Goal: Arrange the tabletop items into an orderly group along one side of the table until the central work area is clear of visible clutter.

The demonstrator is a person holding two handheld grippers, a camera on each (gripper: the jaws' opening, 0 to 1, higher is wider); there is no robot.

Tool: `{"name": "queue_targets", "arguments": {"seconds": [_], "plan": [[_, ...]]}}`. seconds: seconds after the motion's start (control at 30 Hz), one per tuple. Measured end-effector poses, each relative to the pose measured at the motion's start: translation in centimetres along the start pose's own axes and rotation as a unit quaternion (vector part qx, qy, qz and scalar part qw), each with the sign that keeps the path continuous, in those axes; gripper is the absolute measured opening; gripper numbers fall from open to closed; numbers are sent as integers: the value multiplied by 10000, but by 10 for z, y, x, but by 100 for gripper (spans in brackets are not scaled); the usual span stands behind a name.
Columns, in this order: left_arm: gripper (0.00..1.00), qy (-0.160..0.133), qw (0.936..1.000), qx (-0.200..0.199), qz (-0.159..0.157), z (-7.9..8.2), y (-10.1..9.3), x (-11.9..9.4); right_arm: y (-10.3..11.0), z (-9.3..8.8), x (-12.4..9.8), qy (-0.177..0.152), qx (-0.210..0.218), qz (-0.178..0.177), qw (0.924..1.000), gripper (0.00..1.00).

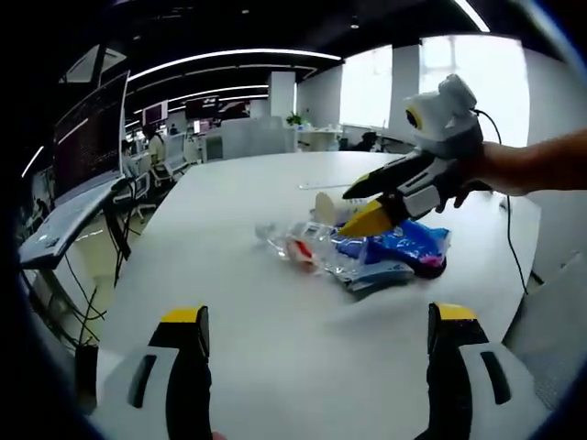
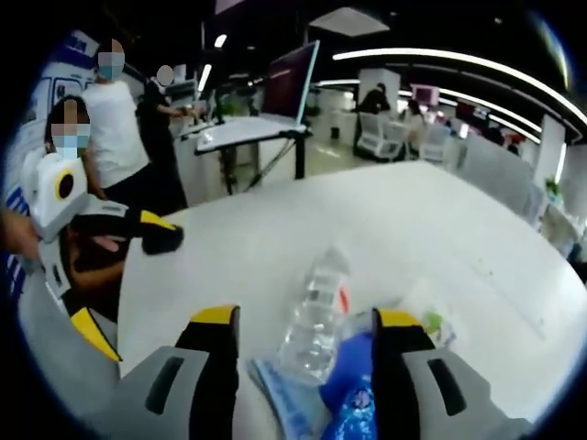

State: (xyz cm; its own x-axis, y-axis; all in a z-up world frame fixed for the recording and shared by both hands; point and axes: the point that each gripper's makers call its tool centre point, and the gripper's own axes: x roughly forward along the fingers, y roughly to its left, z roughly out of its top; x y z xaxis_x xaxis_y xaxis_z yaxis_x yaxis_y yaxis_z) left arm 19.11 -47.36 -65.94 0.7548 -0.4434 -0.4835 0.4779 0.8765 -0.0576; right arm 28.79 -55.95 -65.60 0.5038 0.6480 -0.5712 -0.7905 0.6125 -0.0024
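My right gripper (image 2: 307,344) hangs over the clutter with its jaws spread and nothing clamped. Between them lies a clear plastic bottle (image 2: 315,316) on its side, cap end pointing away from the fingertips, with a red patch of label on its flank. It looks empty or nearly so, so I judge it light, thin-walled and apt to crumple or squirt out of a hard pinch; the smooth round barrel will roll. I would take it across the middle of the body, square to its long axis, with a gentle squeeze.

Against my right-hand finger sits a blue glossy packet (image 2: 347,394), soft and crinkly, likely slippery film that will sag; best pinched at a flat edge. Under the bottle's near end lies a pale blue flat pack (image 2: 280,390) with a printed pattern, limp-looking.

My left gripper (image 1: 316,353) is released too, jaws wide apart and empty above the bare white table (image 1: 229,275), whose top is smooth and matte. The heap of bottle (image 1: 298,243) and blue packets (image 1: 408,246) lies well ahead of those fingertips, with the right gripper (image 1: 390,203) poised on top of it
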Motion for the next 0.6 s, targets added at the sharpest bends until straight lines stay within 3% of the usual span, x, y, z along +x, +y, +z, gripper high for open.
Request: {"name": "queue_targets", "arguments": {"seconds": [0.6], "plan": [[99, 30, 9999, -87, -53, -7, -5, 2, -1, 0, 34, 299, 95, -93, 9995, 45]]}}
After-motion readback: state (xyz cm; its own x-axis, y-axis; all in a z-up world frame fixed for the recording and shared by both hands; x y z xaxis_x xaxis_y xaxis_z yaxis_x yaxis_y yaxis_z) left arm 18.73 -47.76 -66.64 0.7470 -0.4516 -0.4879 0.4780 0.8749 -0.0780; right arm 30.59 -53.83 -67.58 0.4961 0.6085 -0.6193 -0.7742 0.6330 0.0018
